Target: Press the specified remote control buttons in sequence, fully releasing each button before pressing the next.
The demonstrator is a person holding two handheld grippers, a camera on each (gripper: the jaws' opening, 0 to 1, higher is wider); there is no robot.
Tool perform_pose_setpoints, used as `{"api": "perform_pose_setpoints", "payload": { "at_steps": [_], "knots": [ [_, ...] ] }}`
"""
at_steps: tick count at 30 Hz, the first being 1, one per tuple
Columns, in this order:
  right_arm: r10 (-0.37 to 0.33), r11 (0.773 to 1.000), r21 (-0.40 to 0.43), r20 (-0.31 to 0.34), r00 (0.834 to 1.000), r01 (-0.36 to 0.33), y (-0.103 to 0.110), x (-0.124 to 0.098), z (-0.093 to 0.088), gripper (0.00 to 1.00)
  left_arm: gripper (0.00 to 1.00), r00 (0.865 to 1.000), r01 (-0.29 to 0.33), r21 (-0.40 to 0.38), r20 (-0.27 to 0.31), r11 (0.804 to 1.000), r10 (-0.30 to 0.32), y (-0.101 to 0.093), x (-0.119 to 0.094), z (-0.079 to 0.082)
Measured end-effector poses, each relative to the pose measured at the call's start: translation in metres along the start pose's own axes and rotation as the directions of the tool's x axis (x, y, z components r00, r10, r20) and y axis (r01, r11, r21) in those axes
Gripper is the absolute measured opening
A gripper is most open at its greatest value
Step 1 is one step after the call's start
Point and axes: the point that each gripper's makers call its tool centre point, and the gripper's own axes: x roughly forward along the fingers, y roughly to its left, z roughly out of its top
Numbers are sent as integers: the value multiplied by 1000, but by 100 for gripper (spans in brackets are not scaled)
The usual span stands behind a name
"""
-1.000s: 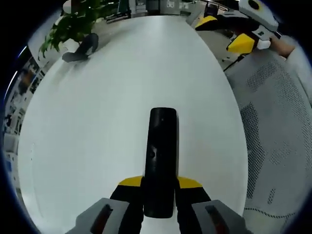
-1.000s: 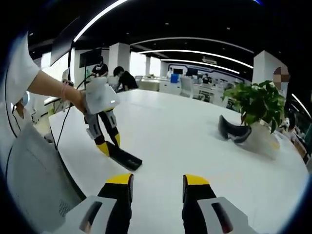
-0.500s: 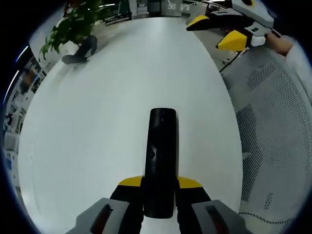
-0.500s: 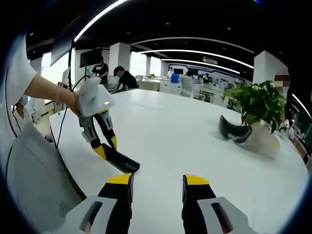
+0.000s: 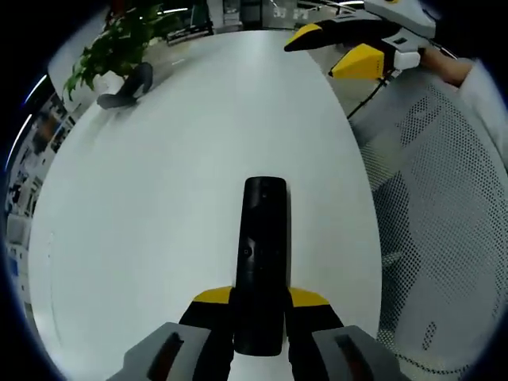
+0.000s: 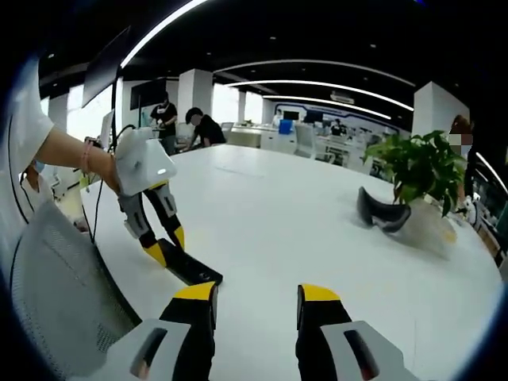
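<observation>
In the left gripper view a long black remote control (image 5: 262, 254) lies between my left gripper's yellow-tipped jaws, which are shut on its near end (image 5: 260, 305); its far end points out over the white table (image 5: 182, 159). From the right gripper view, that same left gripper (image 6: 163, 246) holds the remote (image 6: 189, 268) low over the table's near left edge. My right gripper (image 6: 258, 298) stands open with nothing between its jaws, to the right of the remote. It also appears at the top right of the left gripper view (image 5: 333, 48), above the table edge.
A potted green plant (image 6: 417, 171) and a dark curved headset-like object (image 6: 381, 213) sit at the table's far side. A mesh chair back (image 5: 444, 238) stands close beside the table edge. People and desks are far behind.
The left gripper and remote have drifted toward the table's near left edge in the right gripper view. In the left gripper view the right gripper appears further left.
</observation>
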Motion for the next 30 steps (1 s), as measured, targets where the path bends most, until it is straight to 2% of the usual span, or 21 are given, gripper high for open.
{"api": "perform_pose_setpoints", "payload": {
  "at_steps": [12,23,27,30],
  "knots": [
    [14,1000,-11,-11,1000,-14,3,1,-2,37,23,1000,9,20,5,1000,-9,-16,0,1],
    [58,998,-36,-48,997,-59,12,4,-7,36,24,999,26,64,22,998,-27,-38,-1,-1],
    [103,995,-8,-49,993,-103,19,4,-8,35,24,999,32,84,31,996,-35,-44,-2,-2],
    [152,988,8,-54,987,-152,26,4,-9,33,24,997,34,90,65,995,-40,-44,-2,-3]
  ]
}}
